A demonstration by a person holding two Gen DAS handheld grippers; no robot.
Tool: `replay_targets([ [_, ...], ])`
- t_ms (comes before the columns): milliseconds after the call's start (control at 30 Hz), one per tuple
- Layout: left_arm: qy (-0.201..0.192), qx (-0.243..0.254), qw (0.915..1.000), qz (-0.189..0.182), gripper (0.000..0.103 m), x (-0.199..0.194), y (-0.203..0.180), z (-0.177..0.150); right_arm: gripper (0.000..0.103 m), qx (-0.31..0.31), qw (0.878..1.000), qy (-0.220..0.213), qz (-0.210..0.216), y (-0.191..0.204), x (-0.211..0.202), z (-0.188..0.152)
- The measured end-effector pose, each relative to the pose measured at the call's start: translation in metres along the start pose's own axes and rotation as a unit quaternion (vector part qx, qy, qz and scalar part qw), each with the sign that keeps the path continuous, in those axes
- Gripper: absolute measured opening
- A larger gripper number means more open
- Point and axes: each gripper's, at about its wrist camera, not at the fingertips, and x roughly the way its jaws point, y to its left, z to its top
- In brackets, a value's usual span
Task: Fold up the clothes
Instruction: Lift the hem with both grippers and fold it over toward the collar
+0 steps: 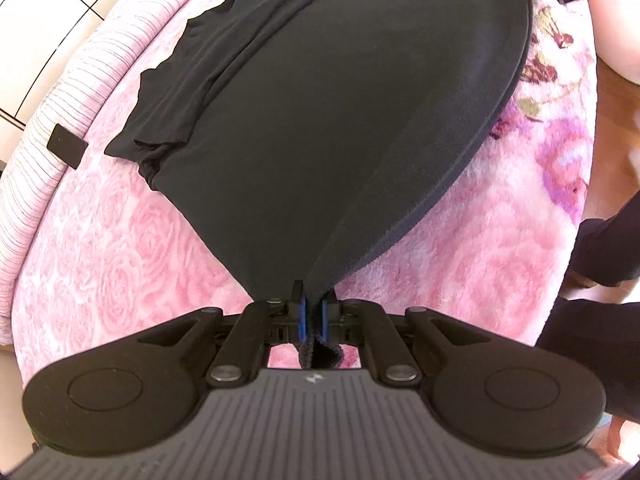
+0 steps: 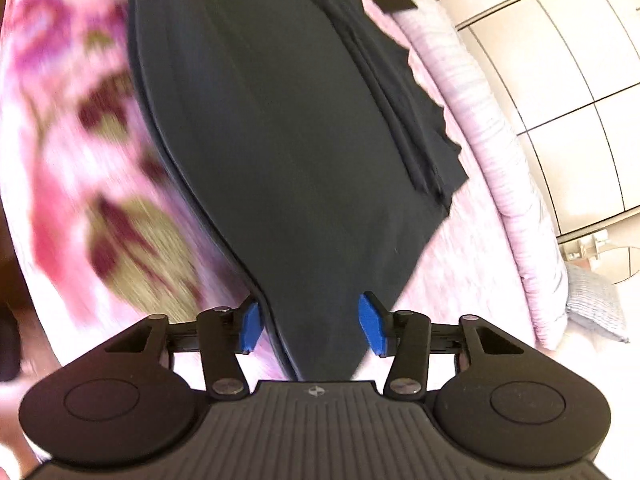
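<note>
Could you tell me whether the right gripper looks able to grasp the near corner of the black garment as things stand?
Probably yes: the right gripper is open, with the black garment corner lying between its fingers and nothing blocking.

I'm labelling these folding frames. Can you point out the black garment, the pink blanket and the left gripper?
black garment (image 1: 320,120): left wrist view, middle of its flat top layer.
pink blanket (image 1: 120,248): left wrist view, bare rose-patterned patch.
left gripper (image 1: 313,312): left wrist view, between the blue pads pinching cloth.

Bright, soft daylight; strong fisheye bending at the edges, and motion blur smears the right wrist view's left side.
</note>
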Motion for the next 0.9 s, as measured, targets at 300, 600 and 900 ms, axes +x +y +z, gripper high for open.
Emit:
replay_targets([
  [300, 0.009, 0.049, 0.9988, 0.002, 0.004, -0.016, -0.005, 0.001, 0.000, -0.023, 0.997, 0.011, 0.070, -0.018, -0.008, 0.000],
  [600, 0.021, 0.047, 0.9986, -0.014, 0.003, -0.074, -0.019, 0.004, 0.001, -0.027, 0.993, 0.014, 0.116, -0.045, -0.063, -0.003],
  [900, 0.064, 0.009, 0.9946, -0.081, 0.003, -0.130, -0.059, 0.002, 0.001, -0.036, 0.981, 0.019, 0.190, -0.058, -0.124, -0.020],
])
